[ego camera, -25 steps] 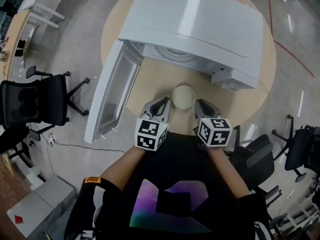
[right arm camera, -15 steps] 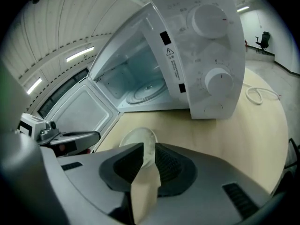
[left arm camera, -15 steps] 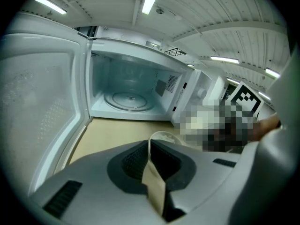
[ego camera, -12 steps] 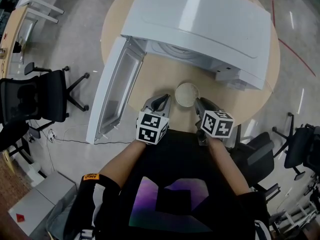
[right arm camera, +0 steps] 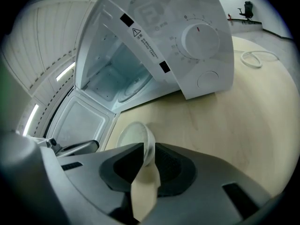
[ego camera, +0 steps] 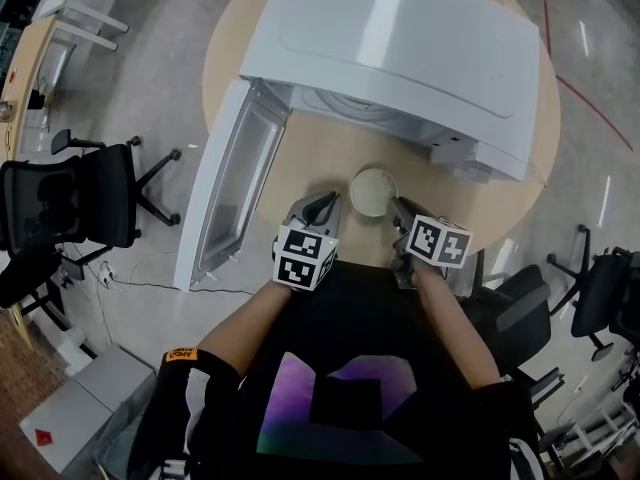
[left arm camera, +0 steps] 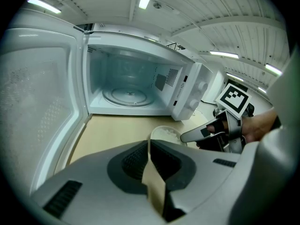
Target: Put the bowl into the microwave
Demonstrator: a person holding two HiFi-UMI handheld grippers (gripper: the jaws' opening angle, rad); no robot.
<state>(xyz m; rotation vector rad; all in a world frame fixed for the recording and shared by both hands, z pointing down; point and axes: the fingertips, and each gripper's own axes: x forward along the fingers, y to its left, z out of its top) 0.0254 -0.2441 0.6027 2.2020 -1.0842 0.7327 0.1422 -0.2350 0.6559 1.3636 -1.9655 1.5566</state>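
Round wooden table [ego camera: 330,153] on a grey floor, office chair [ego camera: 70,203] off to the far left. Microwave [ego camera: 400,38] sits on the table's far side; its door [ego camera: 225,183] is swung fully open to the left, so the cavity is exposed, with the glass turntable [left arm camera: 126,95] bare inside. Left gripper [ego camera: 322,204] hangs just left of the bowl, jaw tips together on nothing, only a sliver of tabletop showing behind them; the bowl's rim lies just beyond those tips, apart from them. Bowl [ego camera: 370,190] stands on the table in front of the cavity opening, near the person's edge. Right gripper [ego camera: 397,206] is at the bowl's right side, and its own view shows the jaws closed over the near wall and rim, one jaw inside, one outside. Judgement: step in hand is lift and carry into the oven. A single-point rim pinch on a smooth bowl invites tipping or slipping, so lift low and level, travel straight toward the opening, clear the cavity sill and the door's inner edge, and set down centred on the turntable before letting go. Keep the left gripper clear of the path, or use it to steady the opposite rim.
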